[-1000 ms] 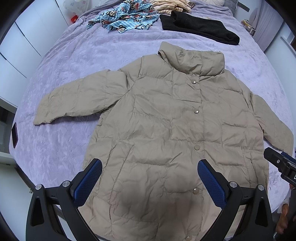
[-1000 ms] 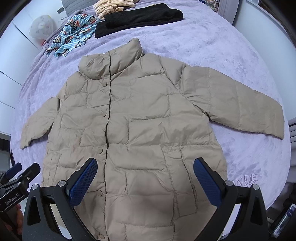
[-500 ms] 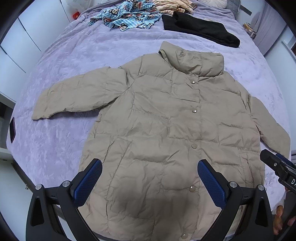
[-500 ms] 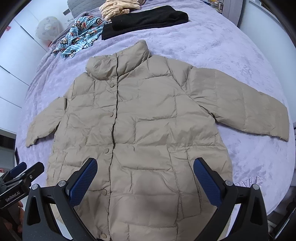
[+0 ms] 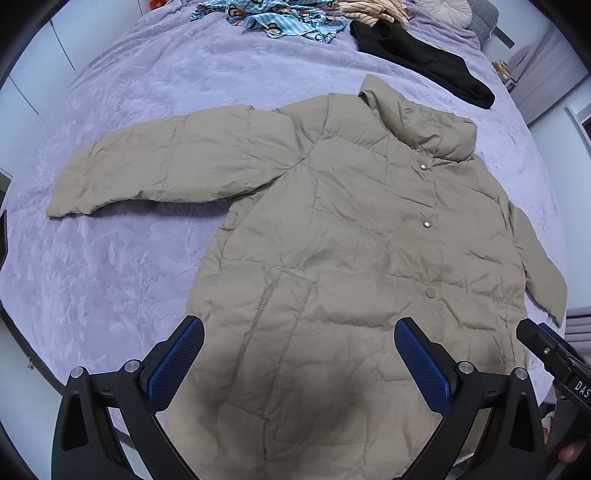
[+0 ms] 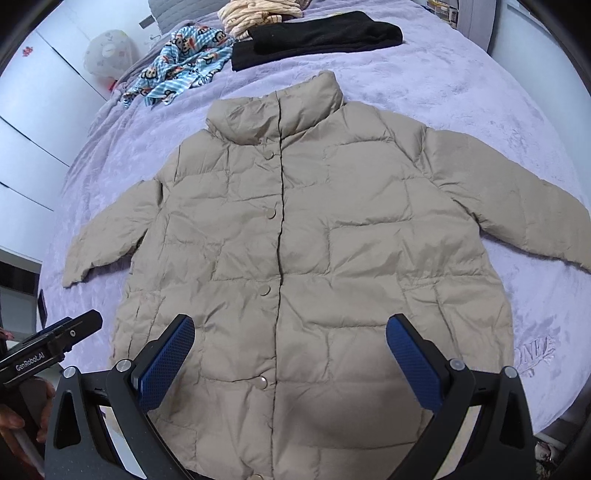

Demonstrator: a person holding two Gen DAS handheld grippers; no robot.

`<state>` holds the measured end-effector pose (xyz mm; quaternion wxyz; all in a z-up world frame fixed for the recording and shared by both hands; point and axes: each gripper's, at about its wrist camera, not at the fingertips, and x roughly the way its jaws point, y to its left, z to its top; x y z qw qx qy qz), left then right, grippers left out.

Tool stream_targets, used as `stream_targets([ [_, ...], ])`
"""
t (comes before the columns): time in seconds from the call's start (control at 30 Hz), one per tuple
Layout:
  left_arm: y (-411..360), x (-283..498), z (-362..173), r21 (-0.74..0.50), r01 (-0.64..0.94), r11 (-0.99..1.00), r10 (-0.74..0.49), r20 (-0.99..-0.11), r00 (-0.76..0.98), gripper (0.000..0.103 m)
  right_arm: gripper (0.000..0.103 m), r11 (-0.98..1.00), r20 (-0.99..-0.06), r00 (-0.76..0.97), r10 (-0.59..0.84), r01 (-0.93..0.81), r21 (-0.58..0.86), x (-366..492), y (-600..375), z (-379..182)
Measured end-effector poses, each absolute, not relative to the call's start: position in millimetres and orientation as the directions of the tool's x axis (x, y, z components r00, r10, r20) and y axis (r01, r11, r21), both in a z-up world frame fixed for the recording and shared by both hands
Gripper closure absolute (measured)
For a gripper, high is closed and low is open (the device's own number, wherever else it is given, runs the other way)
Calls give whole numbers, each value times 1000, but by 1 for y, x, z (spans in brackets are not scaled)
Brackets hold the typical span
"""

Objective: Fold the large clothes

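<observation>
A beige puffer jacket (image 5: 351,258) lies flat and face up on a bed covered with a lavender blanket (image 5: 129,277), its front snapped shut, collar at the far end and hem at the near edge. Both sleeves are spread out to the sides, the left one (image 5: 155,166) reaching well out across the blanket and the right one (image 6: 517,214) angled down toward the right edge of the bed.

The left hand-held gripper (image 5: 299,354) hovers over the near left part of the jacket with its blue-padded fingers (image 5: 173,365) spread wide, holding nothing. The right hand-held gripper (image 6: 290,350) hangs over the lower front of the jacket, straddling the snap line, its fingers (image 6: 413,365) likewise wide apart and empty.

At the far end of the bed lie a blue cartoon-print garment (image 6: 177,62), a folded black garment (image 6: 317,37) and a cream striped piece (image 6: 255,13), all well apart from the jacket.
</observation>
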<state>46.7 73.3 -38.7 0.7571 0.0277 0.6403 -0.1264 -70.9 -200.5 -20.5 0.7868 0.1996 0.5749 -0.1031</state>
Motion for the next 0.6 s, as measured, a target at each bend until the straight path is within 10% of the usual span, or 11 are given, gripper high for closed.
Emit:
stream_targets([
  [0.6, 263, 173, -149, -449, -145, 882, -409, -881, 238, 0, 0, 913, -974, 211, 85, 376, 161, 4, -76, -95],
])
